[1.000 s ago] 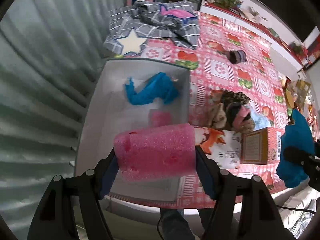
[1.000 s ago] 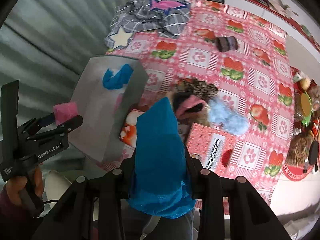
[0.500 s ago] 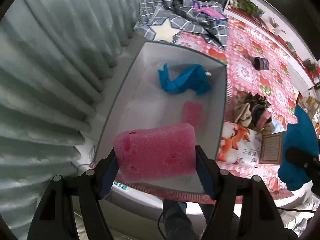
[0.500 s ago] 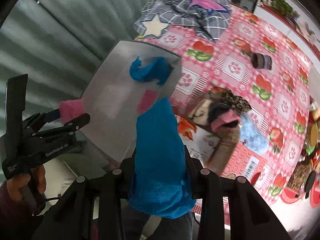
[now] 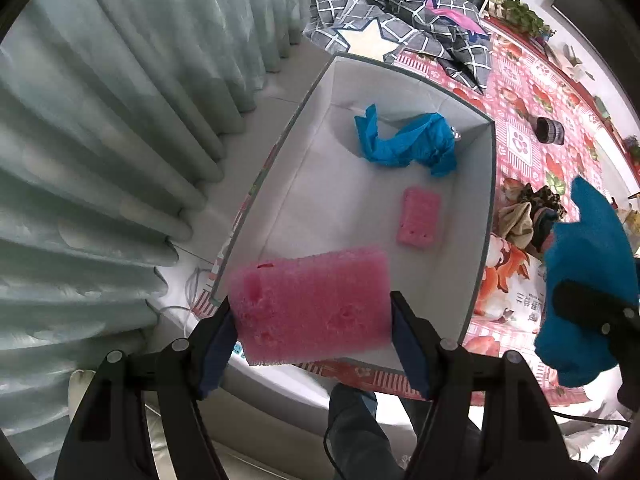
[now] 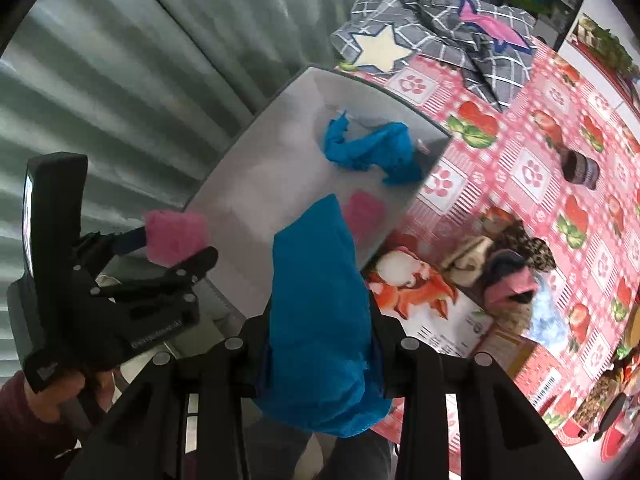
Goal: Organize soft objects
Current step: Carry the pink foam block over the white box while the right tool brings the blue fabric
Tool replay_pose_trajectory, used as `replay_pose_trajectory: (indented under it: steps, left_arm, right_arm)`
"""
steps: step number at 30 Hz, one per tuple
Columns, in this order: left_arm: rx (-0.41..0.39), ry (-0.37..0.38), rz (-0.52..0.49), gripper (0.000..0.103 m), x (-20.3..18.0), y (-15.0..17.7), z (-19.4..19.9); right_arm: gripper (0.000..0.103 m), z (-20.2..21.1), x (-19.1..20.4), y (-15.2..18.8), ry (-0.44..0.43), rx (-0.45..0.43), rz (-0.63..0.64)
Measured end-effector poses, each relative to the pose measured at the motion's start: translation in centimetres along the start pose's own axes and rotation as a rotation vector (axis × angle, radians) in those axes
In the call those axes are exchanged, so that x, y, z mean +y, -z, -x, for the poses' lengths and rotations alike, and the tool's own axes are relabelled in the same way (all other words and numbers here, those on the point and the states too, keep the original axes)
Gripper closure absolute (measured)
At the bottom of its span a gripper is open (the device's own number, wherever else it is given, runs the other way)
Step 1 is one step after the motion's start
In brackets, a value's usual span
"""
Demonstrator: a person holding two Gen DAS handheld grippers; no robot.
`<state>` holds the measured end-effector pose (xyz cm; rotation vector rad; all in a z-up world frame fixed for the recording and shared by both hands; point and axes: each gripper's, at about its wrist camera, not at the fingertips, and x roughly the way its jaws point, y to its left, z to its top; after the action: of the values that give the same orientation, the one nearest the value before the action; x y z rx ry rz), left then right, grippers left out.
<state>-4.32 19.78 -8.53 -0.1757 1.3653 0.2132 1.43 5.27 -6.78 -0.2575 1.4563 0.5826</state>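
1. The left gripper point(image 5: 312, 320) clamps a pink rectangular foam sponge point(image 5: 312, 308) by its two short ends, so the sponge's long axis runs across from pad to pad. The surface is porous and pitted with small holes.
2. The right gripper point(image 6: 320, 344) is closed narrowly on a bunched blue mesh-textured cloth point(image 6: 320, 312), which stands up between the pads and sags below them.
3. The grey open-topped rectangular storage box point(image 5: 482, 240) lies directly ahead of and below both grippers. The held sponge hangs over the box's near rim; the left gripper appears nearer to a drop than the right one.
4. Inside the box, a smaller pink foam sponge point(image 5: 418, 222) lies flat near the right wall. Beyond it, a crumpled blue cloth point(image 5: 408, 144) rests at the far end.
5. Right of the box, on the red patterned tablecloth point(image 6: 532, 168), a mixed pile of soft items point(image 6: 504, 264) remains unsorted.
6. Farthest back lies a grey checked fabric with a white star point(image 5: 372, 36).
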Motion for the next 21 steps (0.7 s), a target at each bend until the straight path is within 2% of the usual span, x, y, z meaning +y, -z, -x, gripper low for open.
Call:
replay_pose_trajectory:
  steps: [21]
  left_arm:
    - [0.022,-0.031,-0.008,0.028,0.8,-0.2,-1.3]
  right_arm:
    - [0.065,-3.1,1.6,-2.3,-0.064,0.045,0.001]
